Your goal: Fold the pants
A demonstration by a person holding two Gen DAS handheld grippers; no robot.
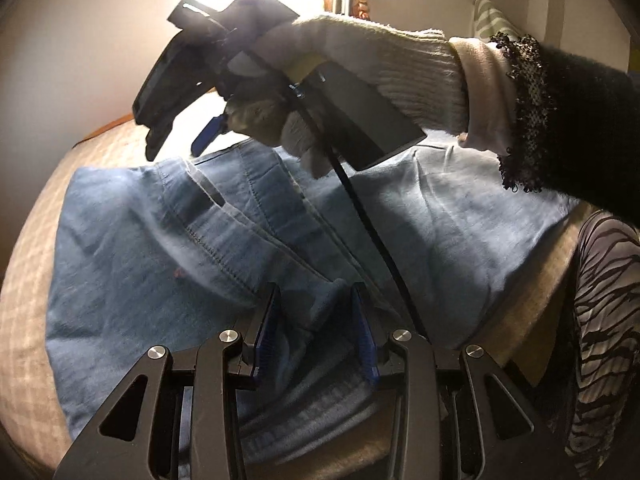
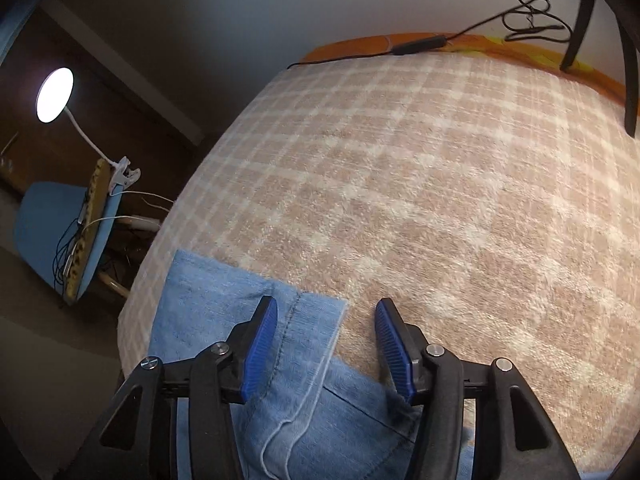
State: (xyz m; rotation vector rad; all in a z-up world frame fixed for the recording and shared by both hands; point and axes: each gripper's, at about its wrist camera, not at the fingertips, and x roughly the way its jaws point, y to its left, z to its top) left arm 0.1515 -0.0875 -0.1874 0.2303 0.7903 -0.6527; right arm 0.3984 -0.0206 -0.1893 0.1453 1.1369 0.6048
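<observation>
Pants (image 1: 132, 240): soft blue denim-like cloth, matt, with stitched seams and a frayed pale hem. Blanket (image 2: 440, 184): fuzzy, napped cloth in a beige-and-cream check, matt. Left tongs (image 1: 316, 324) and right tongs (image 2: 326, 344): matt black plastic arms, bright metal pivot pins, ribbed blue pads with a slight sheen. Glove (image 1: 380, 64): cream ribbed knit, rough-looking. Sleeve (image 1: 580, 120): black fuzzy cloth with a lacy, beaded cuff. Lamp (image 2: 54, 94): smooth white plastic neck and clip. Chair (image 2: 44, 216): smooth blue seat.
</observation>
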